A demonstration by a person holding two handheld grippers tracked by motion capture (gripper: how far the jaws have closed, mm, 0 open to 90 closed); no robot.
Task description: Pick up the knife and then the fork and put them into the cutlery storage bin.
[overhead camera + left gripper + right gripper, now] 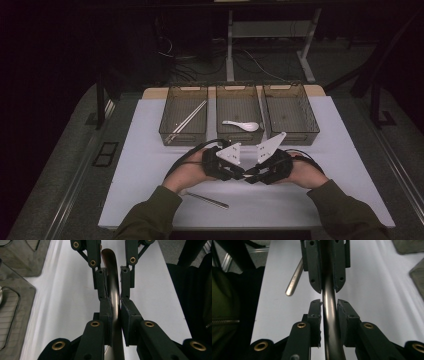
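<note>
A dark, curved metal utensil handle (112,260) runs between both grippers above the white mat (150,165). My left gripper (115,303) is shut on it, pads pressing both sides; in the high view it (239,173) sits at centre, tip to tip with my right gripper (251,176). The right gripper (329,303) has its pads against the same handle (332,340), just short of the left gripper's jaws facing it. Both hands lie low on the mat, knuckles outward. The utensil's working end is hidden.
Three dark mesh trays stand in a row behind the hands: the left tray (182,135) holds chopsticks (187,120), the middle tray (239,136) a white spoon (242,125), the right tray (292,135). A loose metal stick (207,200) lies near the front edge.
</note>
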